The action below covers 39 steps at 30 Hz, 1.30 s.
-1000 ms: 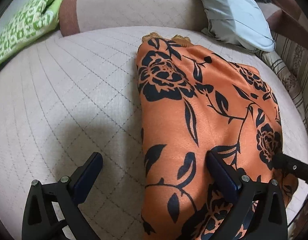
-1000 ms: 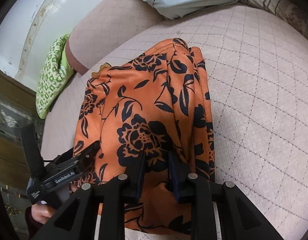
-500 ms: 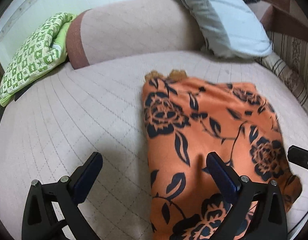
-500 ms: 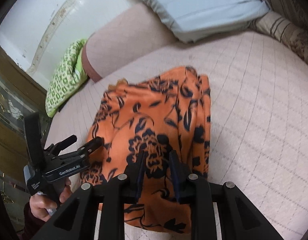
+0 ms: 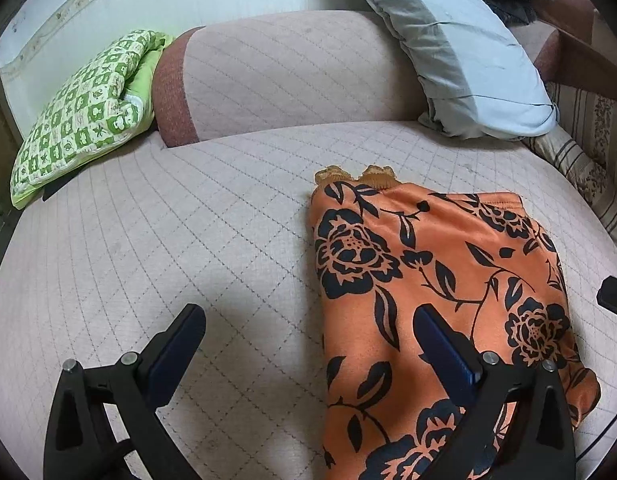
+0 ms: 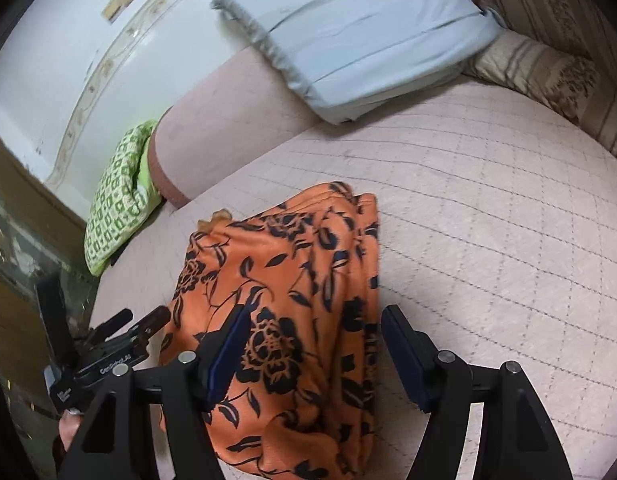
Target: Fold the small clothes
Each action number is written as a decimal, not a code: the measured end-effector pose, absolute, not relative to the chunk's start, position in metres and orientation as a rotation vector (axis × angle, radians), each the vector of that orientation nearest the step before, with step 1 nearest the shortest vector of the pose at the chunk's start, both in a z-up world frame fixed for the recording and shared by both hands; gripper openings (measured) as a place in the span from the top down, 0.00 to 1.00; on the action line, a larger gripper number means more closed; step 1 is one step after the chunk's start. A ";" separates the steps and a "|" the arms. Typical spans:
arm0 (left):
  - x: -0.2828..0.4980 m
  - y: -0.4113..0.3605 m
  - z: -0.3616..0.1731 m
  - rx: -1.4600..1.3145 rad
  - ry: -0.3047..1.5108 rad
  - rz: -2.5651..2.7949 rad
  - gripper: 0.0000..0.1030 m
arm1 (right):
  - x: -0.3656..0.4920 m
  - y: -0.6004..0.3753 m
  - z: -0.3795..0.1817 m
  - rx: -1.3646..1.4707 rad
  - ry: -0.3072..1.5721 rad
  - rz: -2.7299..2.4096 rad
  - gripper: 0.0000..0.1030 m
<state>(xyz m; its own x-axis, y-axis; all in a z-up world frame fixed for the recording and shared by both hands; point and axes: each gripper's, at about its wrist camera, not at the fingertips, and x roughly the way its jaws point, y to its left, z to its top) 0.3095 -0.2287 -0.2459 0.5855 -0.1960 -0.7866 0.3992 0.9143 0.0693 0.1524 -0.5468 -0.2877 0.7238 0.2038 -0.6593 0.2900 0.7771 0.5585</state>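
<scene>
- The left gripper (image 5: pixel 308 332) has its jaws spread wide and holds nothing; one finger hangs over the bare mattress (image 5: pixel 156 248), the other over the garment's left part.
- The orange flowered garment (image 5: pixel 436 280) lies folded on the mattress, nearer its right side, well short of the pillows at the head end.
- The right gripper (image 6: pixel 314 342) has just been opening; its jaws stand well apart over the garment's right edge, the pads off the cloth.
- Judging by this, a fold has just been laid and let go. Next would be another fold or smoothing, which calls for a fresh grip on an edge.
- The garment's near end is cut off behind the grippers, and its right edge is blurred.
</scene>
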 end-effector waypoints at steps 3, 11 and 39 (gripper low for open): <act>0.310 -0.231 -0.248 0.254 0.891 -0.362 0.00 | 0.151 -0.557 -0.294 0.722 0.792 -0.060 0.30; 0.314 -0.233 -0.255 0.258 0.909 -0.366 0.00 | 0.158 -0.564 -0.313 0.746 0.875 -0.051 0.30; 0.323 -0.238 -0.275 0.256 0.982 -0.403 0.00 | 0.163 -0.583 -0.346 0.933 0.912 -0.004 0.30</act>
